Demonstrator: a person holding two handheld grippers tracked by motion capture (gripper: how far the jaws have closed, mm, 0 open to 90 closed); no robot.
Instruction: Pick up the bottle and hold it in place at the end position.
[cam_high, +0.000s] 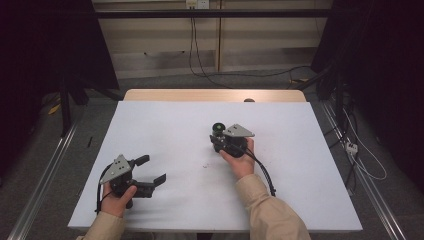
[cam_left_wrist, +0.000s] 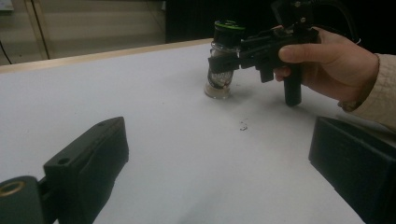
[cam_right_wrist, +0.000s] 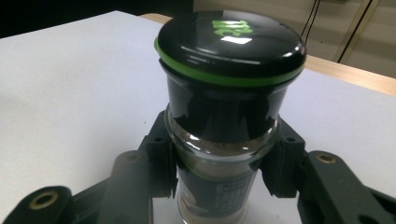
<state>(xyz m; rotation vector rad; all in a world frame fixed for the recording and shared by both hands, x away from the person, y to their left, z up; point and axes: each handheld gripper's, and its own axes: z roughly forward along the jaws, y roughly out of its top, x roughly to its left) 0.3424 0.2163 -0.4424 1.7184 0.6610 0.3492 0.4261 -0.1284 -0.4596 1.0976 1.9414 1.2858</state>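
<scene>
While the jar (cam_high: 218, 129) stands upright on the white table (cam_high: 165, 130), a little right of the middle and toward the far side, the right gripper (cam_high: 218, 141) has it pinched around the glass body just below the black cap. In the right gripper view the two black pads (cam_right_wrist: 161, 158) press on opposite sides of the jar (cam_right_wrist: 224, 135), whose green-ringed lid rises above them and whose base rests on the tabletop. The jar's long axis runs straight up, square to the jaws, which come at it level from the side nearest the person, so any lift or twist would have to follow that upright line. In the left gripper view the right gripper (cam_left_wrist: 223, 63) clamps the jar (cam_left_wrist: 223, 60) about halfway up, with its handle reaching down to the table and the right hand (cam_left_wrist: 336, 63) wrapped around it, the forearm coming in low across the table. The left gripper (cam_high: 152, 171) lies well apart, near the front left corner of the table, held in the left hand (cam_high: 118, 196) and pointing across toward the jar with its jaws spread wide and nothing between them; both pads (cam_left_wrist: 88, 158) hover over bare white surface. The right hand is plainly the nearer one, already on the jar, and the left would have to cross much of the table to reach the lid. A small dark speck (cam_high: 204, 165) lies on the table between the two grippers.
</scene>
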